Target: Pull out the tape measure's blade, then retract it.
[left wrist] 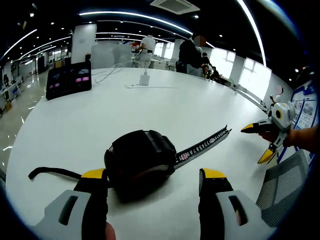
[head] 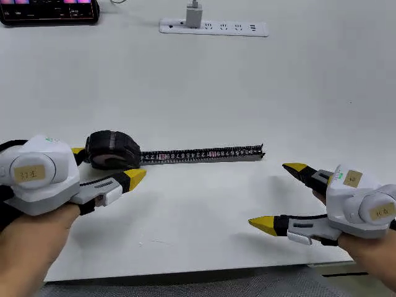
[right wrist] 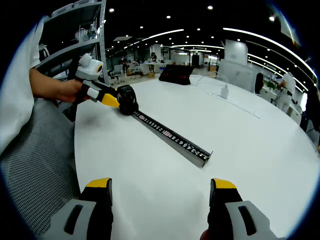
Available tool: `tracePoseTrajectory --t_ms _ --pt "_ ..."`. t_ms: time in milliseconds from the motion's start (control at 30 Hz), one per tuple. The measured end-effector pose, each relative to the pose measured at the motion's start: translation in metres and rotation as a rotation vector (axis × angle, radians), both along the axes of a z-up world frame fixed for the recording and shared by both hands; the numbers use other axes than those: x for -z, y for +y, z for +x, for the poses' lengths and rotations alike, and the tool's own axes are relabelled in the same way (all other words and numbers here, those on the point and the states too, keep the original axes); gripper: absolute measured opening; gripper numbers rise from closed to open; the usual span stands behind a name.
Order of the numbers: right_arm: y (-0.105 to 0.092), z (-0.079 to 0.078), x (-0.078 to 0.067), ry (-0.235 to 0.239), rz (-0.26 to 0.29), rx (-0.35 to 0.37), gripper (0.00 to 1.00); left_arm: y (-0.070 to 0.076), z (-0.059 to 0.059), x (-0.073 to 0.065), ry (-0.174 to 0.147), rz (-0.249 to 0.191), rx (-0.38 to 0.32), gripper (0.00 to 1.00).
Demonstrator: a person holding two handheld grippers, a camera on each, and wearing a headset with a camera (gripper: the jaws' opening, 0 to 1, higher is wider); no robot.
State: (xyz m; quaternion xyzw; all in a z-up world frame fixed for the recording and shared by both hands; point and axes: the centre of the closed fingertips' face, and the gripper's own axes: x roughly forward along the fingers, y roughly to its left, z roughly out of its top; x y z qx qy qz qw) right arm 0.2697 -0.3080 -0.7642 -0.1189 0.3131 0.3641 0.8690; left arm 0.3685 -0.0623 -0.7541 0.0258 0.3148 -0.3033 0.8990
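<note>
A black tape measure [head: 111, 150] lies on the white table [head: 204, 93], its blade [head: 201, 153] drawn out to the right and lying flat, with the end hook [head: 262, 150] free. My left gripper [head: 107, 163] stands open astride the case, one yellow fingertip [head: 136, 177] in front and one behind. In the left gripper view the case [left wrist: 140, 162] sits between the fingers, close to the left one, with a gap on the right. My right gripper [head: 278, 195] is open and holds nothing, a short way in front of the blade's end [right wrist: 202, 156].
A white power strip [head: 213, 26] with a charger plugged in lies at the far edge. A dark device with pink lights [head: 49, 11] sits at the far left. The table's front edge [head: 185, 269] runs just below both grippers. The case's black strap [left wrist: 50, 173] trails left.
</note>
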Motion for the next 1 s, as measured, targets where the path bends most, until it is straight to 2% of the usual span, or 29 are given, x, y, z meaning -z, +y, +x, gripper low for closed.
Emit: tracePoseTrajectory --t_ms 100,233,367,667,1000 --pt "-0.001 0.004 0.000 -0.002 -0.014 -0.023 0.75 0.002 0.003 -0.001 0.009 -0.025 -0.037 0.69" --pt "-0.006 0.011 -0.001 -0.002 -0.022 -0.034 0.71 0.000 0.006 0.001 0.005 -0.006 -0.054 0.68" --pt "-0.009 0.020 -0.003 -0.009 -0.033 -0.049 0.69 0.003 0.010 0.001 0.016 0.002 -0.097 0.66" --pt "-0.014 0.034 -0.001 -0.001 -0.058 -0.097 0.62 0.002 0.014 0.002 0.024 -0.013 -0.161 0.67" --pt "-0.017 0.047 -0.002 0.004 -0.086 -0.146 0.56 0.002 0.020 0.003 0.032 -0.010 -0.231 0.67"
